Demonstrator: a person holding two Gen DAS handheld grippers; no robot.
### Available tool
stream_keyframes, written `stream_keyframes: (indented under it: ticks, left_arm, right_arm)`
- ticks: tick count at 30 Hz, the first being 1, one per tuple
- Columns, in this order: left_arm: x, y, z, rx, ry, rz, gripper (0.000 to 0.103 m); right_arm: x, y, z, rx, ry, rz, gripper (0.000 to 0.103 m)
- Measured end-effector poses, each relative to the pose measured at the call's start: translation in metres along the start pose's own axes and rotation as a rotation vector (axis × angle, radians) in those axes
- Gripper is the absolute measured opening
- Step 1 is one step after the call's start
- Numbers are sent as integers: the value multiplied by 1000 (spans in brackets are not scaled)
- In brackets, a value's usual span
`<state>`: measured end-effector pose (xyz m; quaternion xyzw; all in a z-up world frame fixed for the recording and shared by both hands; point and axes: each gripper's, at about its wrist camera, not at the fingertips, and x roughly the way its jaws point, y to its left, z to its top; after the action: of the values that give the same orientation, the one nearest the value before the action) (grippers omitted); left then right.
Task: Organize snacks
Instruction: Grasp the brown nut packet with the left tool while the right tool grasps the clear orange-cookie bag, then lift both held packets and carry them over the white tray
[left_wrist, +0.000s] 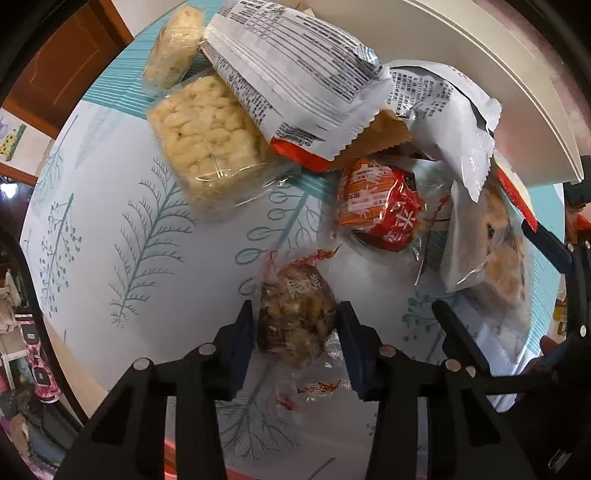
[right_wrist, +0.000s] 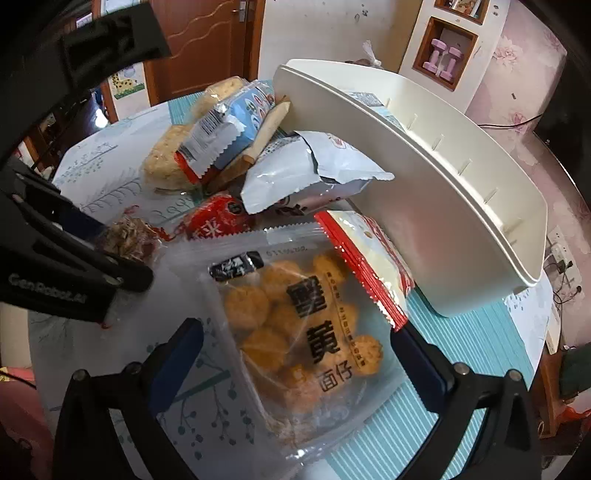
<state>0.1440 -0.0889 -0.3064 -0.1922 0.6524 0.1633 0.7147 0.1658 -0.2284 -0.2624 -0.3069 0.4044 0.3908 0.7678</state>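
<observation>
Clamped between the left gripper's (left_wrist: 295, 332) blue pads, a small clear-wrapped brown nut cake (left_wrist: 295, 314) lies on the leaf-printed tablecloth (left_wrist: 140, 221). Spread wide, the right gripper (right_wrist: 295, 354) straddles a clear bag of golden puffs (right_wrist: 295, 332), not yet pinching. This looks like the pickup step; next, each snack likely needs lifting into the cream plastic bin (right_wrist: 443, 192) just beside the pile.

Round table (right_wrist: 96, 173) draped in white cloth printed with teal branches. Behind it, brown wooden door (right_wrist: 199, 40) set in cream wall. To the right, pink floral wallpaper (right_wrist: 524, 62) and wood-framed wall niche (right_wrist: 447, 51). Even indoor light.
</observation>
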Motion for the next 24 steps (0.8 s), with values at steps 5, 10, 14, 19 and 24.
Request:
stream_keyframes:
  ticks: [5, 10, 14, 19, 24]
  left_arm:
    - [1, 3, -4, -17, 13, -15, 42]
    - [-3, 9, -13, -27, 11, -22, 42]
    - [-6, 12, -20, -37, 7, -35, 42]
    - [-11, 12, -27, -39, 3, -52, 42]
    - [-21, 16, -34, -28, -4, -58, 42]
  right_arm:
    - [6, 1, 4, -5, 38, -28, 102]
    - [3, 1, 4, -15, 46, -55, 93]
    - [-1, -5, 3, -2, 49, -53, 82]
    - [-8, -2, 4, -16, 59, -58, 73]
    - [-18, 2, 0, -12, 56, -52, 63]
